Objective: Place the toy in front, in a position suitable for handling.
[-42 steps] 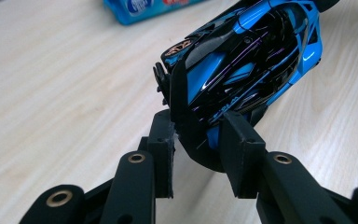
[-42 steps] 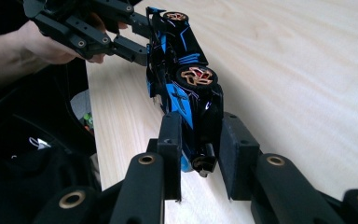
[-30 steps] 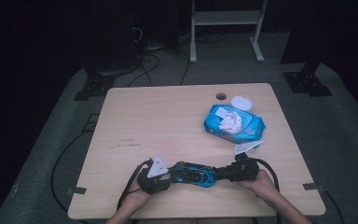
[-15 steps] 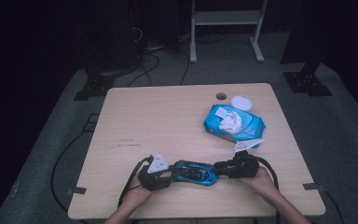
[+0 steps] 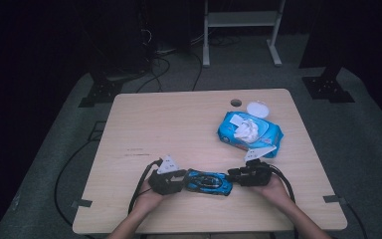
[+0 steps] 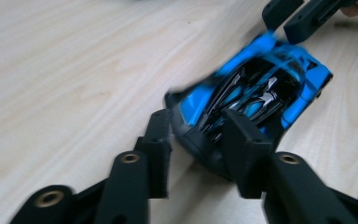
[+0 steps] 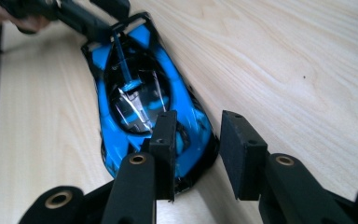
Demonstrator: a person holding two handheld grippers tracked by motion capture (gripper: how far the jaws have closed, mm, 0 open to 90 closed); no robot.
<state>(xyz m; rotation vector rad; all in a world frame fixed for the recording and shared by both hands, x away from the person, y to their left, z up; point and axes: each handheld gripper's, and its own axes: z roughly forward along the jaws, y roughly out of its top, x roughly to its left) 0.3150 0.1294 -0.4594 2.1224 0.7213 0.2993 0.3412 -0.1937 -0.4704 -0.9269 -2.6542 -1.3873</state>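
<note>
I've got the blue toy car point(image 5: 208, 181) lying on the table point(image 5: 179, 124) close to its near edge, roughly midway between the near corners, stretched lengthwise between my two grippers. The left gripper point(image 5: 178, 180) sits at the car's left end, tips against the bodywork. In the left gripper view its jaws stand at a narrow gap around one end of the car point(image 6: 256, 93): the right-hand pad lies over the dark roof and tail, the left-hand pad sits just beside the car's edge with a sliver of wood showing between. I read that as a narrow grip on the car's end, though I can't see how firmly the left pad bears on it.

The right gripper point(image 5: 233, 175) is at the car's other end, cradled in my right hand point(image 5: 271, 186). Its jaws have just been closing a little. In the right gripper view one pad lies on top of the car's point(image 7: 142, 98) near end, over the blue bodywork, while the other pad stands off to the side over bare table, clear of the car. So that gripper is partly open, touching the car with one pad and not clamping it.

Beyond the right gripper, toward the far right corner, lies a blue wipes packet point(image 5: 248, 133) with a white tissue point(image 5: 247, 128) poking out, well apart from the car.
</note>
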